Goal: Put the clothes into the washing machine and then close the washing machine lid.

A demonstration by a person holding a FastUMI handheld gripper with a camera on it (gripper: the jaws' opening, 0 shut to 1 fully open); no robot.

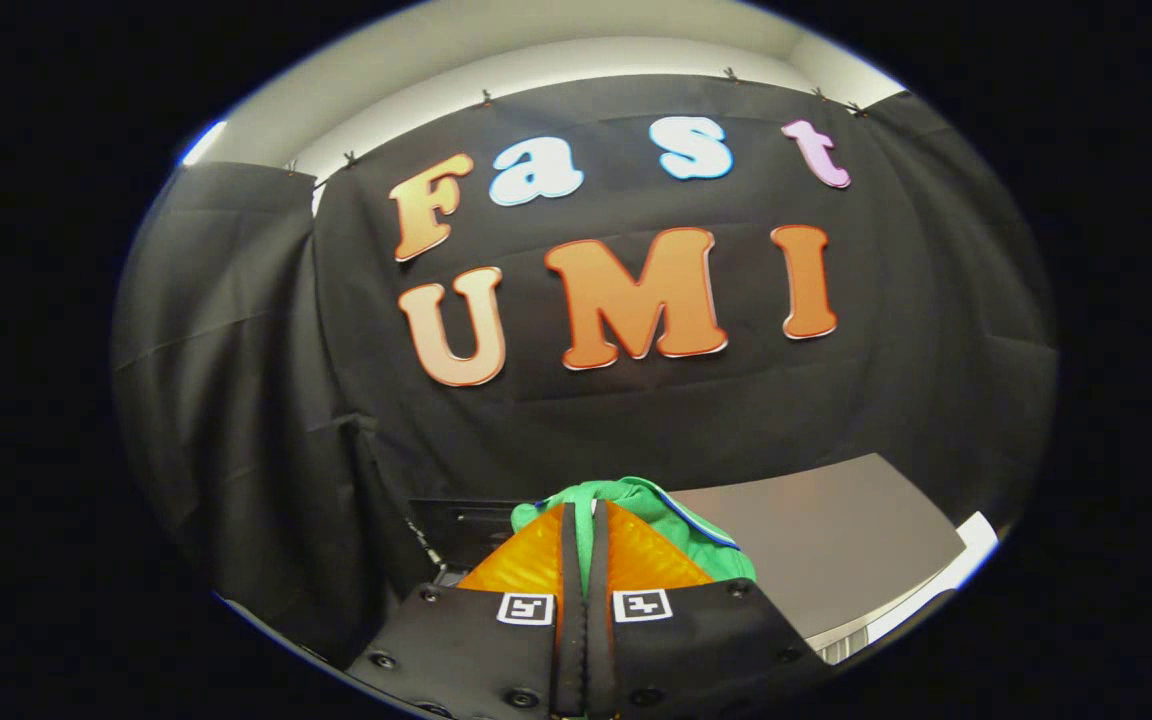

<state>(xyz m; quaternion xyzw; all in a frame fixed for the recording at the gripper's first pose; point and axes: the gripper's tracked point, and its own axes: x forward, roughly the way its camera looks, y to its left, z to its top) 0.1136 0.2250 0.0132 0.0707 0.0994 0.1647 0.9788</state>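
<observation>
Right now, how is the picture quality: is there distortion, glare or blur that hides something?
In the gripper view, the fisheye lens bends the booth's wall into curves; a bright strip glares at the upper left; the green garment pinched between the closed fingers of the gripper looks sharp, and the grey lid beyond it is evenly lit, without strong shadow.

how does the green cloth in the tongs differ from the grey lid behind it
The green cloth is soft, crumpled and bunched; the grey lid is flat, rigid and smooth. The cloth is bright green with a blue-and-white trim; the lid is plain dull grey. The cloth is pinched between the fingers of the tongs, which are shut on it and hold it up; the lid lies beyond them, untouched. Both sit low against the black cloth wall.
</observation>
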